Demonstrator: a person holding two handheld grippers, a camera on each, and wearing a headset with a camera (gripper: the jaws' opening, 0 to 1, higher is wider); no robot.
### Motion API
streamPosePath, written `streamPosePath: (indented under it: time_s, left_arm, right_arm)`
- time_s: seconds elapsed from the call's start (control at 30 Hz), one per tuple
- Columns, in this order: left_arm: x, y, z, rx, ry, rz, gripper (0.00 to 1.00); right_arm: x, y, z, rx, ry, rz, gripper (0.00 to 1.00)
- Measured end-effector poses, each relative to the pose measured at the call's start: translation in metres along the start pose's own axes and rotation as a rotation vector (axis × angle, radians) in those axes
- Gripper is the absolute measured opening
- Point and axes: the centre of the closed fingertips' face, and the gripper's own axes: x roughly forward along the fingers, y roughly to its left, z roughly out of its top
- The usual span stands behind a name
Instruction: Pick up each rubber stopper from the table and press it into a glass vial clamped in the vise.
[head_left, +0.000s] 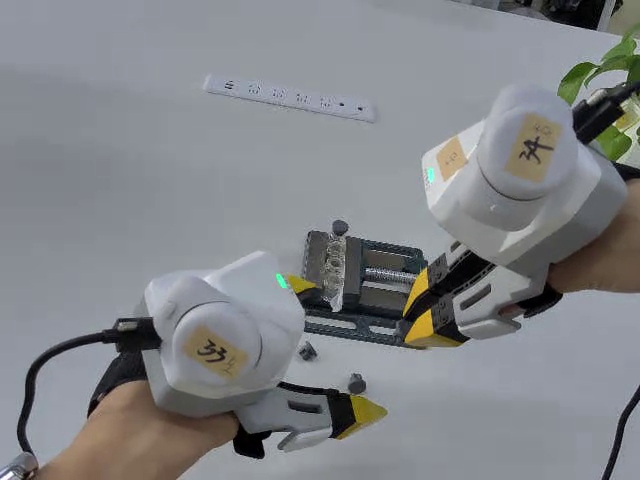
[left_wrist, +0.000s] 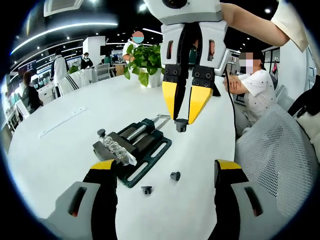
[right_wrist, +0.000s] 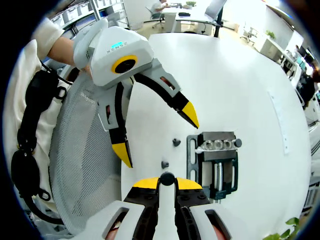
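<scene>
White bench (head_left: 120, 180), vise (head_left: 385, 290) holding glass vials (head_left: 335, 268). Fingers of right gripper (left_wrist: 181, 121) clamped on stopper (left_wrist: 181, 127); fingers of left gripper (right_wrist: 159, 140) apart. Risk: stopper tilting or slipping through off-centre press.

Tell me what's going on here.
A person holds two grippers over a white table. The right gripper is shut on a small dark rubber stopper near the dark metal vise, which clamps a row of clear glass vials. One end vial looks already stoppered. The left gripper is open, holding nothing. Two loose stoppers lie on the table near the vise.
</scene>
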Motion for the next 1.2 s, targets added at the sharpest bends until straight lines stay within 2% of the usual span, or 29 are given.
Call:
streamPosePath:
  time_s: [0.27, 0.37, 0.77, 1.03, 1.2]
  left_arm:
    - [-0.004, 0.02, -0.005, -0.061, -0.029, 0.058, 0.99]
    - [-0.006, 0.024, -0.009, -0.092, -0.033, 0.055, 0.99]
    - [-0.01, 0.035, -0.016, -0.125, -0.04, 0.102, 0.99]
    - [-0.01, 0.038, -0.02, -0.137, -0.038, 0.11, 0.99]
    - [-0.011, 0.043, -0.023, -0.143, -0.034, 0.115, 0.99]
  right_arm:
    - [-0.002, -0.023, 0.01, -0.024, 0.002, -0.02, 0.06]
    - [-0.002, -0.031, 0.014, -0.038, 0.003, -0.03, 0.06]
    - [0.004, -0.069, 0.029, -0.075, 0.023, -0.052, 0.06]
    - [0.014, -0.088, 0.034, -0.103, 0.054, -0.053, 0.06]
    - [0.02, -0.099, 0.036, -0.106, 0.052, -0.067, 0.06]
